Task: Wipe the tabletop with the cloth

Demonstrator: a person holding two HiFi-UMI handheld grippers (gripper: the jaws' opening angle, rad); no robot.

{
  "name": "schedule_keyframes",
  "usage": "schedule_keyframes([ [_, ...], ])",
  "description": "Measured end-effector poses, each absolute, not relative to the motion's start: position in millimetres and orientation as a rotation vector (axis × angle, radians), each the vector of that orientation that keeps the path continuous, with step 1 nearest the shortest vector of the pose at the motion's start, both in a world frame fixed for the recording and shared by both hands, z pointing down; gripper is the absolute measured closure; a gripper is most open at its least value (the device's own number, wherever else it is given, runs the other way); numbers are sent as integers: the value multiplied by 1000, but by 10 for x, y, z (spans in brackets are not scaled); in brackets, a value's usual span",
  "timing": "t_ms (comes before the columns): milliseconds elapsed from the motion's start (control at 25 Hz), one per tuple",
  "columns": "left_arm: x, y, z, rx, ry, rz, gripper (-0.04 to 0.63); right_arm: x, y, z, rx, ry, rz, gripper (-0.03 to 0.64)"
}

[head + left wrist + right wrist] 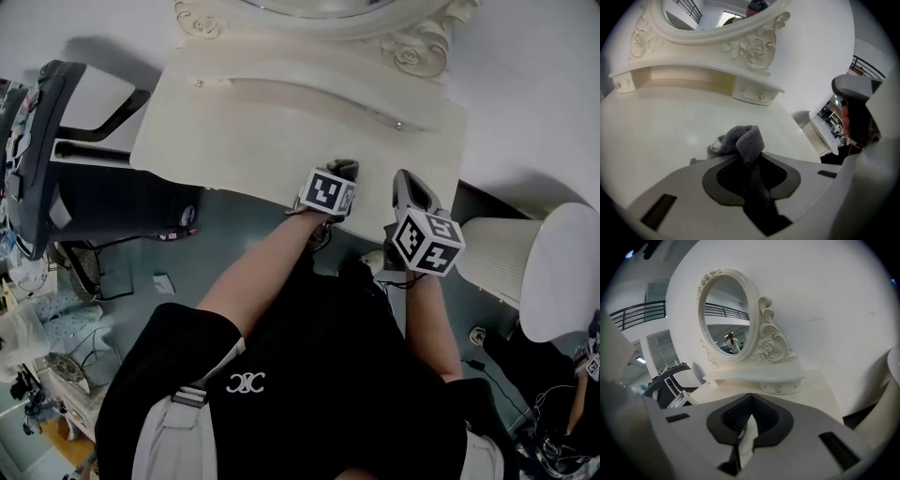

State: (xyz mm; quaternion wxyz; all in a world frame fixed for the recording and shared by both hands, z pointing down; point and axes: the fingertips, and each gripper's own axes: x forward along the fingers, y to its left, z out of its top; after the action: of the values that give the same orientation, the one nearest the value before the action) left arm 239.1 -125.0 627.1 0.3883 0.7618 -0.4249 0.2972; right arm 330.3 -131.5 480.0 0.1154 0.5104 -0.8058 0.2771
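1. The left gripper (749, 161) had its fingers clamped hard on the grey cloth (743, 138). The cloth bunched up past the tips, over the pale tabletop (661, 136) near its front edge. I could not tell whether it touched the surface.
2. The right gripper (750, 408) sat just to the 3 o'clock side of the left one, also at the front edge. Its fingers were drawn together at the tips with nothing between them.
3. At 12 o'clock on the tabletop stood an oval mirror (724, 315) in a carved white frame. A low shelf with small drawers (778, 387) ran below it.
4. From where the person stood, a dark chair (37, 150) was off at 9 o'clock beside the tabletop. A round, ribbed white piece (506, 253) stood on the floor at about 3 o'clock.
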Motion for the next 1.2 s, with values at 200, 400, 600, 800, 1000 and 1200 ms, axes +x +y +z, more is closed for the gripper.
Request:
schedule_keyframes([
  [200,1786,-1330,6269,1890,-1128,697,502,2773,-1394,4821,1397,-2398,791,604],
  [400,1115,-1395,6254,1836,-1181,634,502,2181,-1427,4804,1299,-2447,765,606],
  [600,308,-1445,6239,1785,-1257,577,502,1715,-1427,4837,1264,-2462,757,606],
  [800,-629,-1466,6233,1723,-1323,507,503,1325,-1406,4867,1260,-2471,751,606],
  [1000,-1614,-1473,6214,1675,-1452,557,503,1082,-1382,4857,1266,-2460,727,606],
  [1200,-2328,-1575,6207,1627,-1559,593,503,1027,-1407,4857,1272,-2436,705,606],
])
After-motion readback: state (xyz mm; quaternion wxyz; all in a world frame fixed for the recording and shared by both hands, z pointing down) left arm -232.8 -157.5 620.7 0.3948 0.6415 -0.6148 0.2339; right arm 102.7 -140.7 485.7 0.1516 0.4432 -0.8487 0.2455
